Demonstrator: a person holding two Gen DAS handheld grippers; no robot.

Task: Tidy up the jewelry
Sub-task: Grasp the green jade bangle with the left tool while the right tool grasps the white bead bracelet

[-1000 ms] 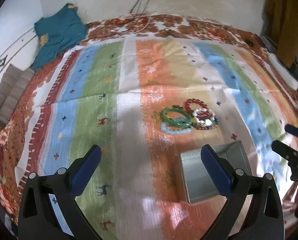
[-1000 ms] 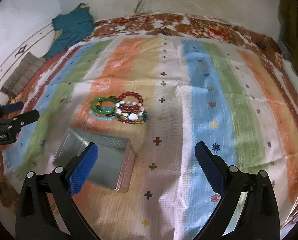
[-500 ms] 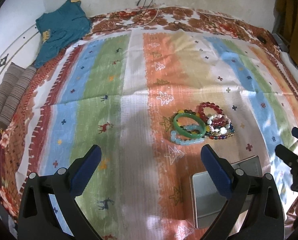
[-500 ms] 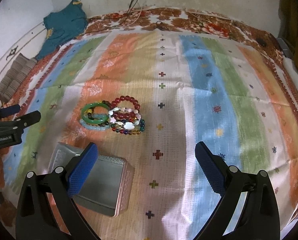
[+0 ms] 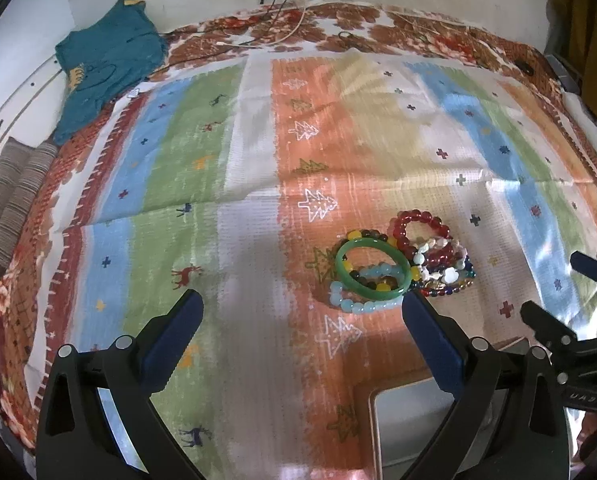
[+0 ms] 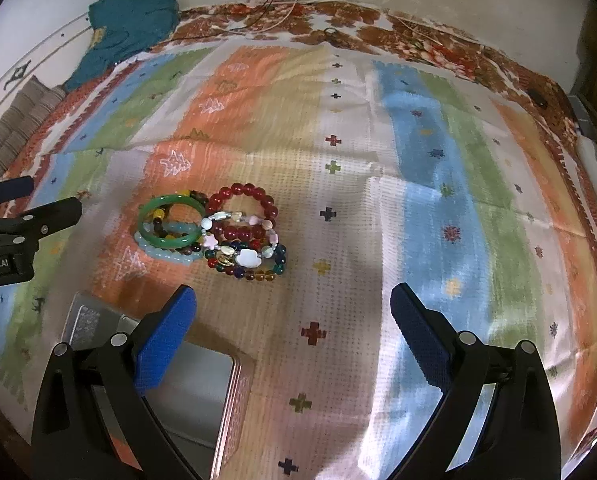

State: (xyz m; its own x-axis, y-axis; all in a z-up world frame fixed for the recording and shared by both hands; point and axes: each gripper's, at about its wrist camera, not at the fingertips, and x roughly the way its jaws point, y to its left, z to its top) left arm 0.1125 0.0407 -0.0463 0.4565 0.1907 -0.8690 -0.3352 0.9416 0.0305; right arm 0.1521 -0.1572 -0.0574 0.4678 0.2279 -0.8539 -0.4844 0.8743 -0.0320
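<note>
Striped cloth [image 5: 250, 208] with small trees, deer and crosses covers the surface, and a pile of bracelets [image 6: 214, 232] lies on its orange band.

Both grippers hang above the cloth with their blue-padded fingers spread wide and nothing between them: the left gripper [image 5: 300, 326] is near the pile's left side, the right gripper [image 6: 292, 320] just in front of it. A green bangle [image 5: 372, 266] rests on top of a pale blue bead bracelet [image 5: 354, 304], touching a dark red bead bracelet [image 6: 244, 204] and several mixed-colour strands. An open metal tin [image 6: 190, 388] sits on the cloth near the pile, partly hidden behind the fingers. At the far left corner lie a teal garment [image 5: 106, 64] and a grey ribbed fabric [image 5: 6, 200].
</note>
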